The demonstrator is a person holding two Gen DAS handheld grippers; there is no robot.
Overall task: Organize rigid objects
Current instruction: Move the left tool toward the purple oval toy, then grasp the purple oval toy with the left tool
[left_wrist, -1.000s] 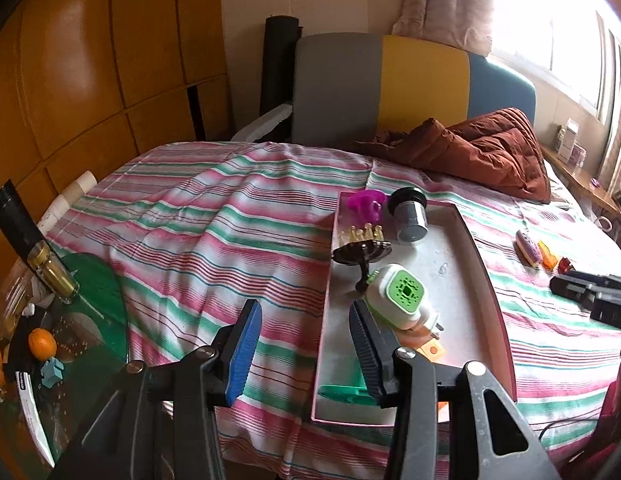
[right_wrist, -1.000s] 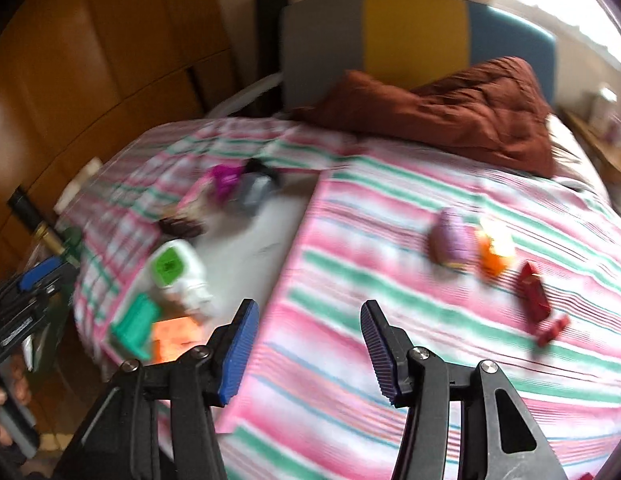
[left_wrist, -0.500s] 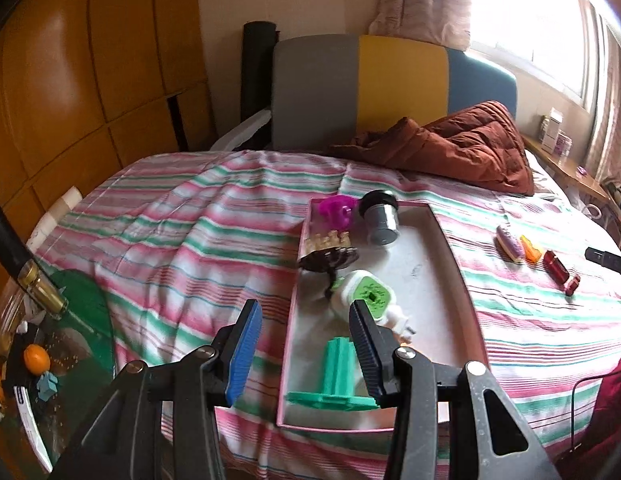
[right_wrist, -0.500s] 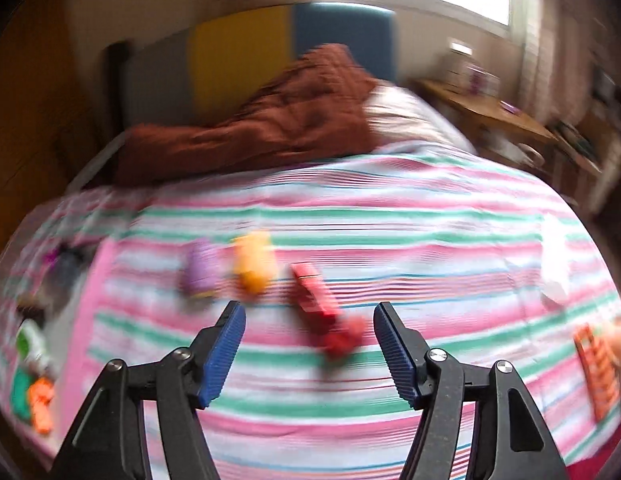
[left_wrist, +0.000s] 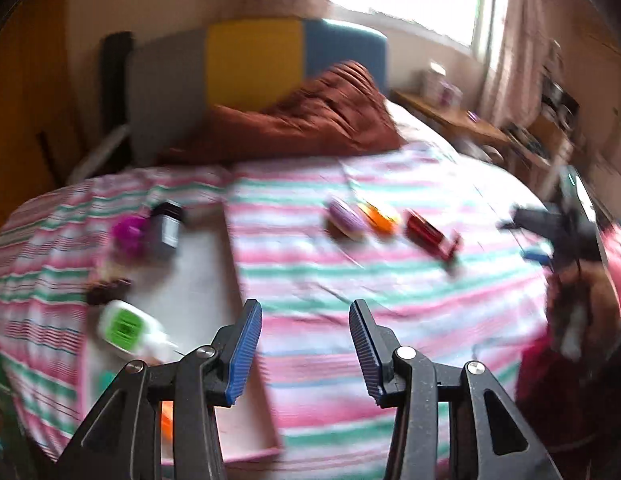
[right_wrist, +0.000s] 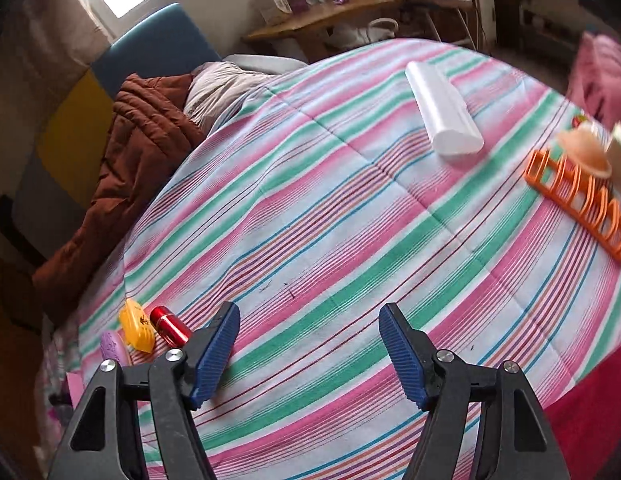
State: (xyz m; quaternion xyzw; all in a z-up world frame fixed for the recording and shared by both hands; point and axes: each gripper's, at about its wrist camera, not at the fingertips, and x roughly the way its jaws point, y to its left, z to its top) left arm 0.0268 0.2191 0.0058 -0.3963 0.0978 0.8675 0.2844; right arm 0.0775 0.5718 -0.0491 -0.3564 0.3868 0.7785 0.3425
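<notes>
In the blurred left wrist view a pink-rimmed tray [left_wrist: 206, 276] on the striped bed holds a white and green device [left_wrist: 126, 326], a dark jar [left_wrist: 166, 230] and a magenta piece [left_wrist: 128, 232]. A purple oval [left_wrist: 346, 220], an orange piece [left_wrist: 380, 220] and a red cylinder [left_wrist: 428, 234] lie on the cover to its right. My left gripper [left_wrist: 306, 350] is open and empty above the tray's right edge. My right gripper [right_wrist: 310, 354] is open and empty over bare cover; the red cylinder [right_wrist: 170, 325], orange piece [right_wrist: 136, 324] and purple oval [right_wrist: 114, 346] lie at its left.
A white roll [right_wrist: 442, 114], an orange rack [right_wrist: 578, 202] and a peach cup [right_wrist: 586, 150] sit at the right of the bed. A brown quilt [right_wrist: 126, 160] lies at the headboard. A wooden side table [right_wrist: 322, 14] stands beyond.
Both views have swung to the right. The left gripper now looks past the tray's right edge toward the loose pieces. The right gripper has turned toward the roll and rack. Both stay open.
</notes>
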